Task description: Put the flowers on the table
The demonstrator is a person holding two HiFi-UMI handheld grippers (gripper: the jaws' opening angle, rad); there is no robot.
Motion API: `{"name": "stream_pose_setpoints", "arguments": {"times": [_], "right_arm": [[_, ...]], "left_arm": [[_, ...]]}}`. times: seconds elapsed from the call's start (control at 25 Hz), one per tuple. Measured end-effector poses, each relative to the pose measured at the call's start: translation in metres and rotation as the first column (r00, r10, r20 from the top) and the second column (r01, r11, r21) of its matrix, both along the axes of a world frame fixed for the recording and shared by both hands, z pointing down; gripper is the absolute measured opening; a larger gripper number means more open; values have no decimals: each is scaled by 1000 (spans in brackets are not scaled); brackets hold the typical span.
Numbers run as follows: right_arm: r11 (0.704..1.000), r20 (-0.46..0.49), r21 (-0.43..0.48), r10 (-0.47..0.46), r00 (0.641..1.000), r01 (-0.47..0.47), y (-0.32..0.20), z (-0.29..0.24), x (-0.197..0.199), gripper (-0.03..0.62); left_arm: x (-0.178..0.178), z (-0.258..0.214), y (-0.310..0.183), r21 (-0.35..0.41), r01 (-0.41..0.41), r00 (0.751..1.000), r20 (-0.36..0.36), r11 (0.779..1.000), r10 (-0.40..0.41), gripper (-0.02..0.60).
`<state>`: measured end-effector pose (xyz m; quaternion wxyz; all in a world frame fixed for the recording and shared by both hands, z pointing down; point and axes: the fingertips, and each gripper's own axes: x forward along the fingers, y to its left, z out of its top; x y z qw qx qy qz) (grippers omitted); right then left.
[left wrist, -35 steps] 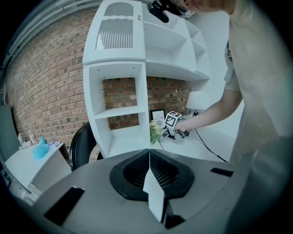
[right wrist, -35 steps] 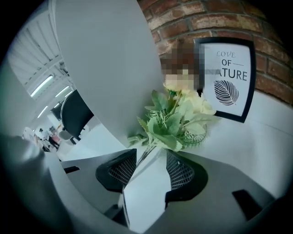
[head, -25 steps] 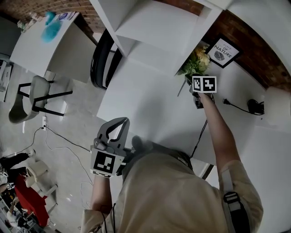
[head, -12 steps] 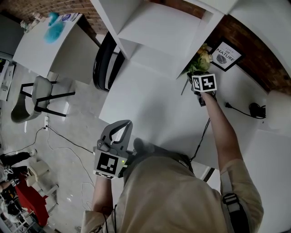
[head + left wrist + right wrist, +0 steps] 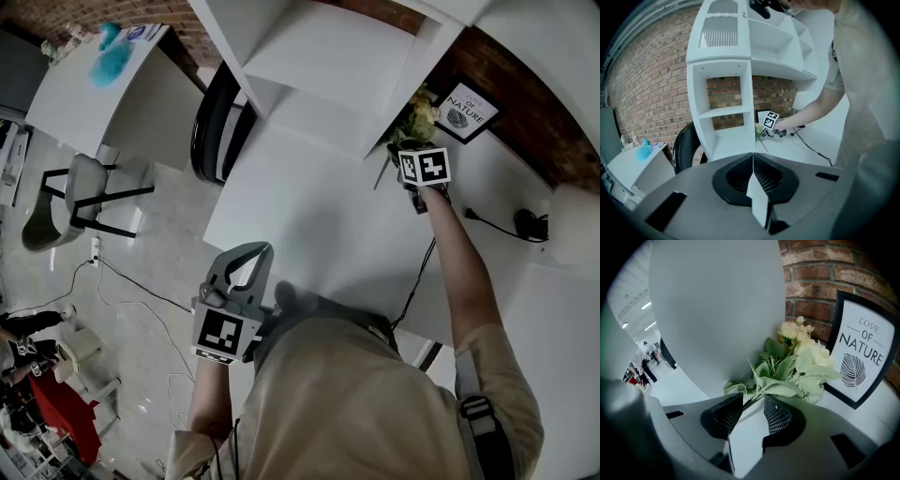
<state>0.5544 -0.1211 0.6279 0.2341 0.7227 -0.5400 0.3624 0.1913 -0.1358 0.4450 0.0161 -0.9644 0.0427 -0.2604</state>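
Beyond, brick wall (image 5: 811, 273) backs white table (image 5: 300, 225) and flowers (image 5: 801, 357).

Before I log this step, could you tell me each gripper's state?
Left gripper: closed, empty.
Right gripper: jaws just closed on the flowers, at the stems.

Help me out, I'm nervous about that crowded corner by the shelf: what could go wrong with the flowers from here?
1. The right gripper, whose jaws have just been closing, pinches the flowers only by their thin stems at its tips, so the bunch may slip or tilt.
2. The framed print stands right beside the blooms, and a sideways swing could tip it.
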Motion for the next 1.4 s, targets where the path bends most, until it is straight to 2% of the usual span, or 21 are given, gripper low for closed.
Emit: {"name": "stream_pose_setpoints", "arguments": {"times": [0.16, 0.32, 0.48, 0.68, 0.8, 0.88, 0.96, 1.04, 1.16, 1.28, 1.4], "right_arm": [[998, 10, 54, -12, 1000, 11, 0, -11, -5, 150], [995, 20, 92, -31, 999, 29, 1, -21, -13, 207], [993, 37, 113, -28, 999, 23, 8, -32, -15, 212], [988, 55, 135, -85, 995, 77, 11, -41, -30, 213], [986, 97, 165, -55, 994, 38, 14, -44, -29, 213], [979, 144, 203, -6, 989, -24, 16, -50, -26, 213], [955, 196, 268, 73, 978, -125, 19, -60, -17, 213], [928, 197, 324, 125, 972, -185, 20, -71, -10, 212], [916, 155, 363, 122, 980, -171, 18, -85, -9, 212], [903, 156, 398, 105, 982, -160, 15, -101, -17, 212], [906, 145, 397, 98, 985, -149, 11, -110, -34, 190]], "left_arm": [[1, -1, -1, 1, -6, 1000, -6, 1000, 6, 10], [3, -1, -1, 1, -16, 1000, -13, 1000, 16, 9], [4, -3, -2, 5, -25, 999, -24, 1000, 25, 9], [2, -4, -3, 12, -27, 999, -29, 1000, 27, 10], [1, -5, -2, 14, -27, 999, -33, 1000, 28, 10], [-2, -5, -1, 15, -23, 999, -37, 1000, 23, 10], [-6, -4, -1, 15, -16, 999, -36, 1000, 16, 10], [-9, -3, -2, 13, -8, 999, -37, 1000, 9, 9], [-11, -4, -4, 13, 1, 999, -44, 1000, 0, 11], [-12, -8, -6, 22, 4, 999, -52, 1000, -3, 11], [-14, -9, -7, 33, 16, 998, -56, 999, -15, 11]]}}
